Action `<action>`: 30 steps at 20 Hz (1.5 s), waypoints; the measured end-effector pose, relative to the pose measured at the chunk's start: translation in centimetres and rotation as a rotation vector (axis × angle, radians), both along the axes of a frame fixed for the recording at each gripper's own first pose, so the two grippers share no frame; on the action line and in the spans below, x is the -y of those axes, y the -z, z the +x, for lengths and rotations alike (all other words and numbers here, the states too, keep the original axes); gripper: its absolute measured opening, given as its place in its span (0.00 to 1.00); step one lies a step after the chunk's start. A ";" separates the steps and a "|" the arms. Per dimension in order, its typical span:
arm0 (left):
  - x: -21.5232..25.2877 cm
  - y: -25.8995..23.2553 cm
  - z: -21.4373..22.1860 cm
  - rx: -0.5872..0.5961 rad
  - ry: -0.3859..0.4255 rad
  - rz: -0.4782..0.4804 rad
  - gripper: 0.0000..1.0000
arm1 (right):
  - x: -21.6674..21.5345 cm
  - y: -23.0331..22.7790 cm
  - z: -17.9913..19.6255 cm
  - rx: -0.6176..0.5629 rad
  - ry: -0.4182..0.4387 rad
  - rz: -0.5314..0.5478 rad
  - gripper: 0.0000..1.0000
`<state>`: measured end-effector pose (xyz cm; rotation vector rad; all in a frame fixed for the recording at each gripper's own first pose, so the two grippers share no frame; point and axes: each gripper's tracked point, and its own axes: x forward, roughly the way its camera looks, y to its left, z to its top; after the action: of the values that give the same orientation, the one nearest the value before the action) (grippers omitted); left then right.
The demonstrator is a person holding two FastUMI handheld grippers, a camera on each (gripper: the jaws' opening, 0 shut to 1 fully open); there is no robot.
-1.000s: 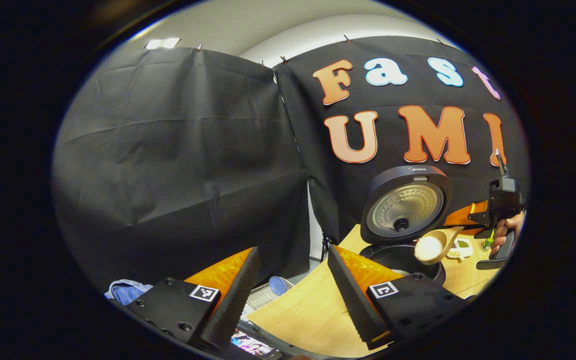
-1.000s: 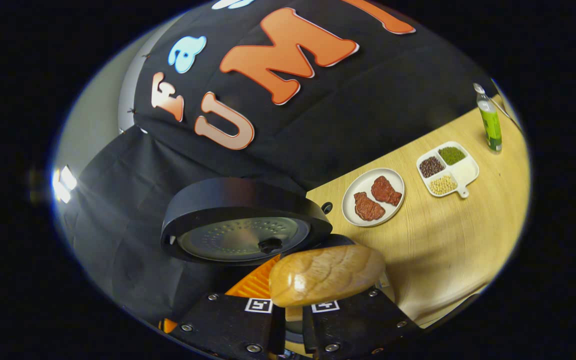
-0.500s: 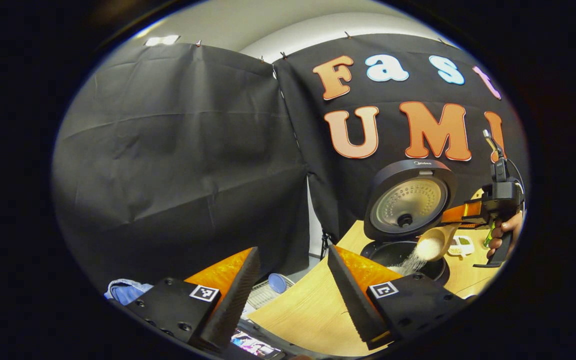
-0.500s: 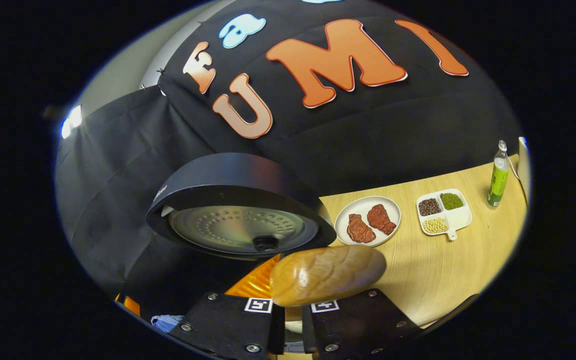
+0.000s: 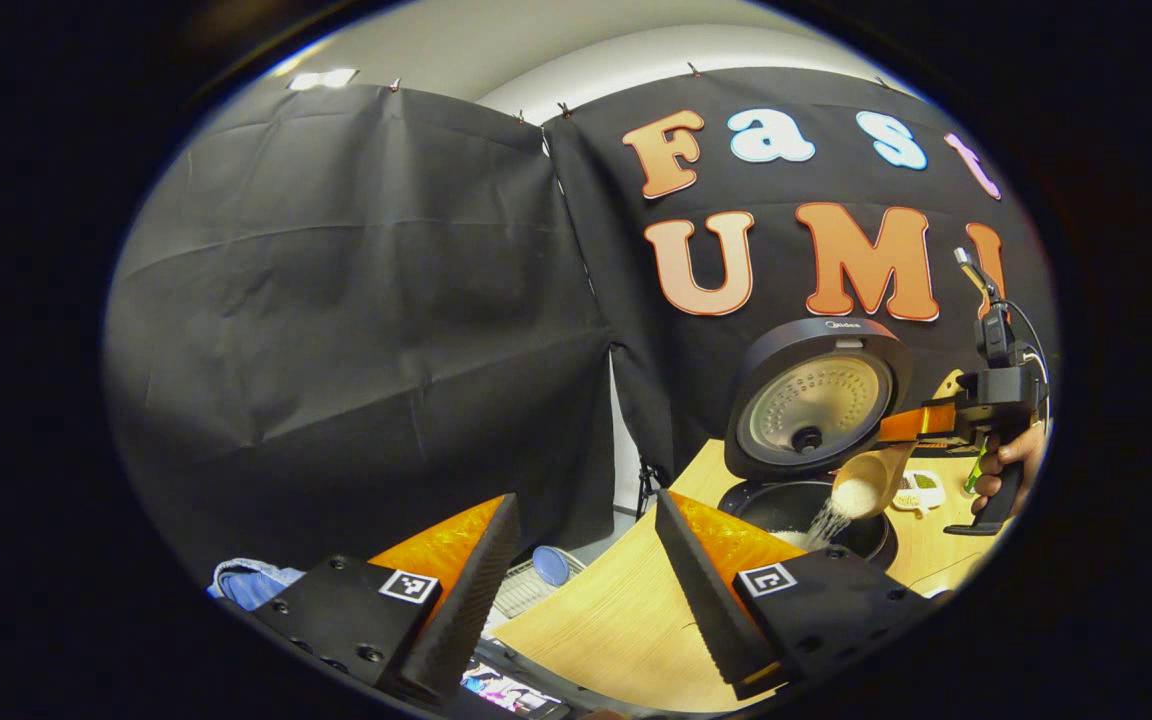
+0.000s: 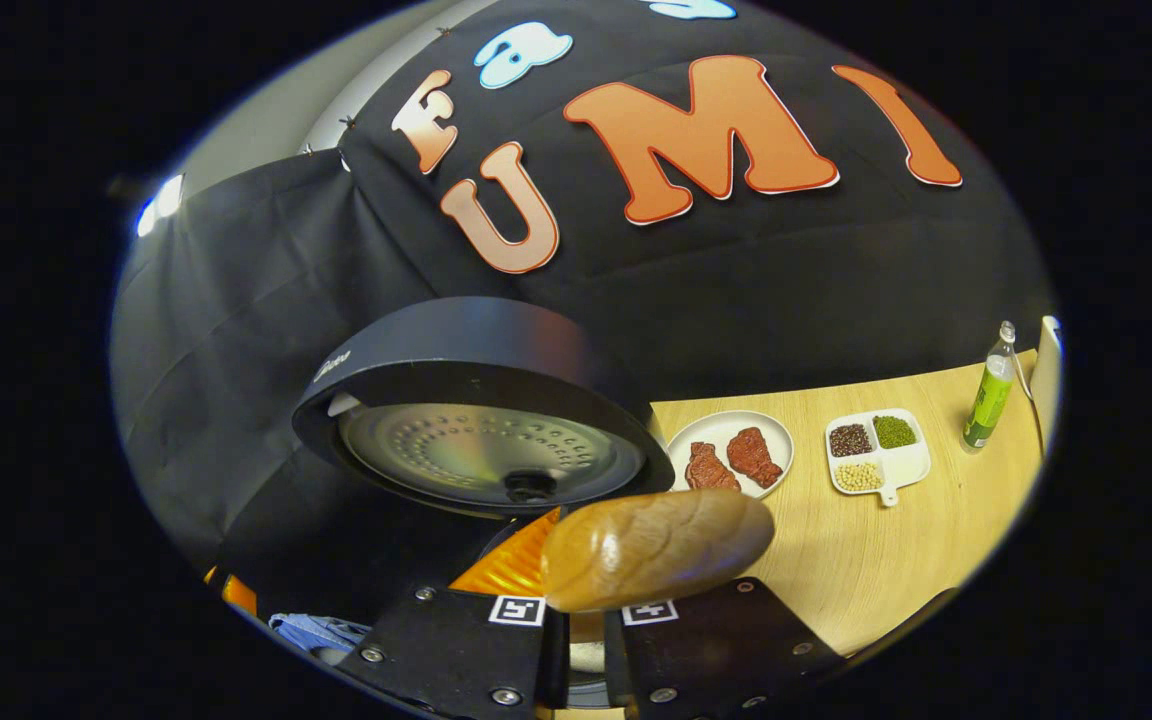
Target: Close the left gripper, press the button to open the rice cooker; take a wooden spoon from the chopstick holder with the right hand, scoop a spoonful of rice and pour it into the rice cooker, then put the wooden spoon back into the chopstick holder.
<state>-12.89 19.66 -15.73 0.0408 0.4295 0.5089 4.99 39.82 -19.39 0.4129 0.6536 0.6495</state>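
Note:
The black rice cooker (image 5: 806,505) stands with its lid (image 5: 816,395) up, the lid's metal inner plate (image 6: 481,465) facing me. My right gripper (image 5: 921,425) is shut on the wooden spoon (image 5: 866,485), which tilts down over the pot. White rice streams from the bowl into the cooker. In the right gripper view the spoon's back (image 6: 656,548) juts out just past my own right gripper (image 6: 576,625). My left gripper (image 5: 586,575) hangs open over the table's near left edge, well short of the cooker, nothing between its fingers.
On the wooden table (image 6: 896,550) behind the cooker sit a white plate with two meat pieces (image 6: 731,452), a divided dish of beans (image 6: 876,453) and a green bottle (image 6: 986,388). Off the table's left edge lie a wire rack with a blue dish (image 5: 548,568) and a blue cloth (image 5: 251,580).
The right gripper rolled the spoon from level to tipped, and the rice went from heaped in the bowl to pouring into the cooker. The left gripper stayed put.

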 end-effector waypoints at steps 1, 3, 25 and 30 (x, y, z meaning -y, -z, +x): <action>0.1 0.0 -0.2 0.001 -0.001 -0.001 0.93 | 0.0 0.0 0.0 0.011 -0.001 -0.009 0.08; -0.1 0.0 -0.4 -0.002 -0.003 0.000 0.93 | -0.4 -0.3 0.0 0.034 -0.010 -0.024 0.08; -1.3 0.7 -1.4 -0.026 -0.040 -0.013 0.85 | -4.7 -1.3 -1.3 0.267 -0.186 -0.197 0.09; -1.6 1.2 -1.5 -0.037 -0.052 -0.024 0.85 | -5.7 -1.5 -2.2 0.323 -0.250 -0.213 0.09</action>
<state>-14.41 21.23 -16.95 0.0162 0.4734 0.5545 2.79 45.49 -17.92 0.0240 0.4624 0.8528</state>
